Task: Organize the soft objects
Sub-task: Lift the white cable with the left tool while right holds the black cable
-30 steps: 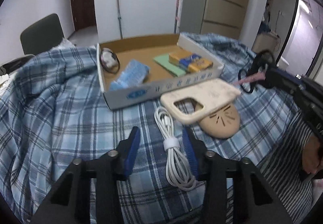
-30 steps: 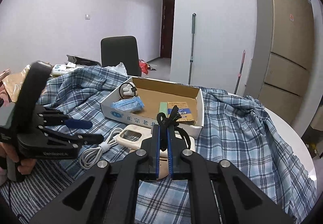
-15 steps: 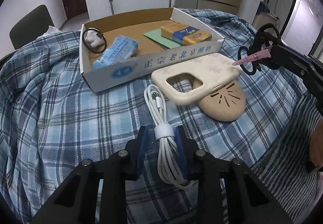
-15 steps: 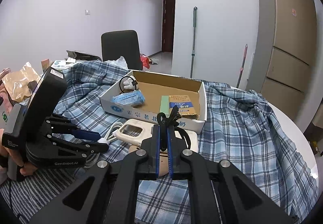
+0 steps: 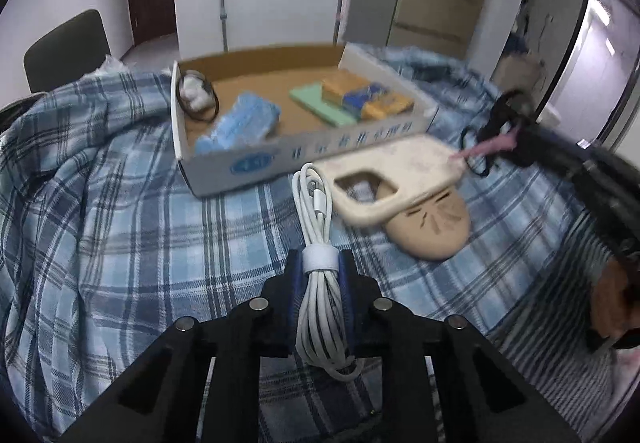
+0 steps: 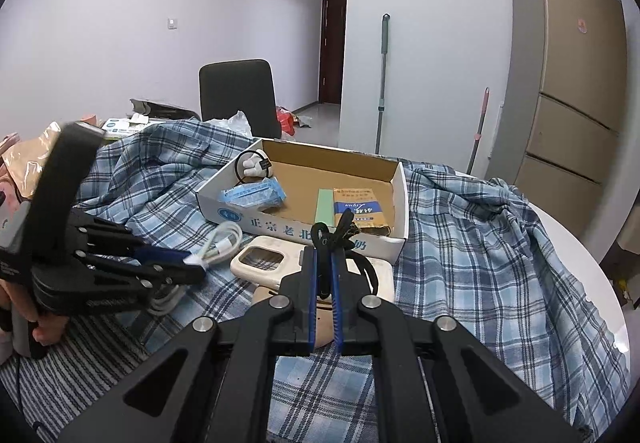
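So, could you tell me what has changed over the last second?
The left gripper closed its jaws from wide open onto the coiled white cable, just below its wrap band. The right gripper stayed shut on the black hair ties; the cardboard box and phone case did not move.

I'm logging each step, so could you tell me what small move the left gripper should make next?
Probably lift the white cable and carry it toward the cardboard box: the left gripper fingers already pinch it at its wrap, and it still lies on the plaid cloth.
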Motion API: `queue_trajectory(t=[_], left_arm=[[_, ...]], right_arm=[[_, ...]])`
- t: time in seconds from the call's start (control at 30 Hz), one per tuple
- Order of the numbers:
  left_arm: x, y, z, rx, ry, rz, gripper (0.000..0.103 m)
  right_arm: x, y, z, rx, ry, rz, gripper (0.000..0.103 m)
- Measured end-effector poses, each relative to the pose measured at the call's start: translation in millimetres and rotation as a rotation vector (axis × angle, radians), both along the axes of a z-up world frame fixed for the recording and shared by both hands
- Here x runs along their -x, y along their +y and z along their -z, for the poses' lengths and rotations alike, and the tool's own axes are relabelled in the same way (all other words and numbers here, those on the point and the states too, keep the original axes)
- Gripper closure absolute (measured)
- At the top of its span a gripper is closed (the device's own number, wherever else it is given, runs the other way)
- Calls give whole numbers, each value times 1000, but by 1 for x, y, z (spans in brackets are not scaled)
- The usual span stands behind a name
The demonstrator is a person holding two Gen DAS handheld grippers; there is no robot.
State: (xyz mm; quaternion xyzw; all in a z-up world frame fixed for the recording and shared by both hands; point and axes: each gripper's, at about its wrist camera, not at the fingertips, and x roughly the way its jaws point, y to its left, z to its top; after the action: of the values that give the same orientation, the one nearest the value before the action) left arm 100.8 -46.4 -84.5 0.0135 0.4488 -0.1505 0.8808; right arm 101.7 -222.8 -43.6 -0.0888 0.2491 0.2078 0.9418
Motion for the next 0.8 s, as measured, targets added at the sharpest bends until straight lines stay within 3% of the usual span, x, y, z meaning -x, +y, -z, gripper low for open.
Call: queue_trajectory(t=[0.27,0.57,0.8], left_arm=[[15,4,-20,53,-125,13,84],[-7,6,2,10,25,-30,84],[-8,13,3,44,35,-67,84]], right_arm=[[5,0,-2,-1,-27,0,97],[1,0,-1,11,-15,8,97],[0,-1,0,11,-1,14,97]])
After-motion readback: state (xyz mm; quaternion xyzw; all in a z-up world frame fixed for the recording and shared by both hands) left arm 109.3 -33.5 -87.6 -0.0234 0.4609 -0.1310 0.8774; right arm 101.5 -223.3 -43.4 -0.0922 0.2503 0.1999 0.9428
